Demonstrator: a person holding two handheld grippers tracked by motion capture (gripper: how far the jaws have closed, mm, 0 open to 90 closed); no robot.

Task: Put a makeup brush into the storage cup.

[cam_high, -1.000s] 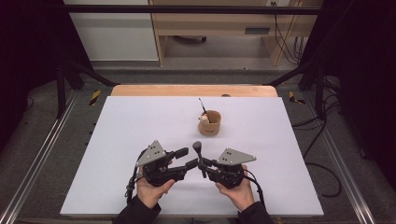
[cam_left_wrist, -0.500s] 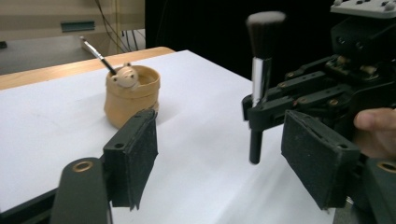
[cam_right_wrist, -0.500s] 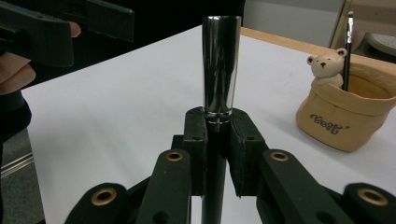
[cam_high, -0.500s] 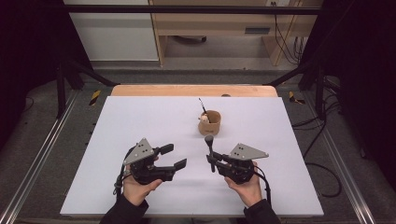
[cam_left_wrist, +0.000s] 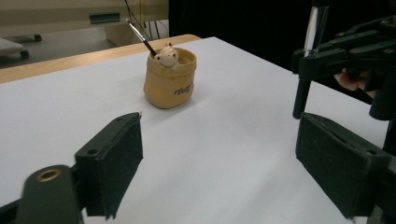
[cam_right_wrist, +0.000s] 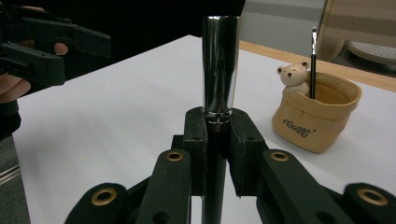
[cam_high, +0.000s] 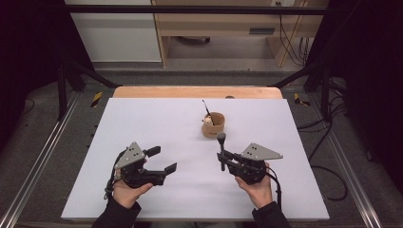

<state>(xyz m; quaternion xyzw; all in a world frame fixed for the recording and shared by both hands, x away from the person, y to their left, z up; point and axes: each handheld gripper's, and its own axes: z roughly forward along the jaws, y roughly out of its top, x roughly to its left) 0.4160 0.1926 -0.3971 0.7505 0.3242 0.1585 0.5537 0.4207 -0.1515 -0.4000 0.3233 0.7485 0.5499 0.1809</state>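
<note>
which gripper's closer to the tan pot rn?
Right. The right gripper, shut on a black and chrome tool, sits just in front of the tan pot. The left gripper, jaws just opened with nothing between them, is farther off toward the table's left.

left gripper (cam_high: pixel 161 160) let go, grippers drawn apart

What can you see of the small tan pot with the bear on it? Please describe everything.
The tan pot looks like a soft, rounded sack with a rolled rim and dark script on its side. A small pale bear head peeks over the rim. A thin dark brush leans out of it. It stands upright on the white table, toward the far middle, apart from both tools.
</note>
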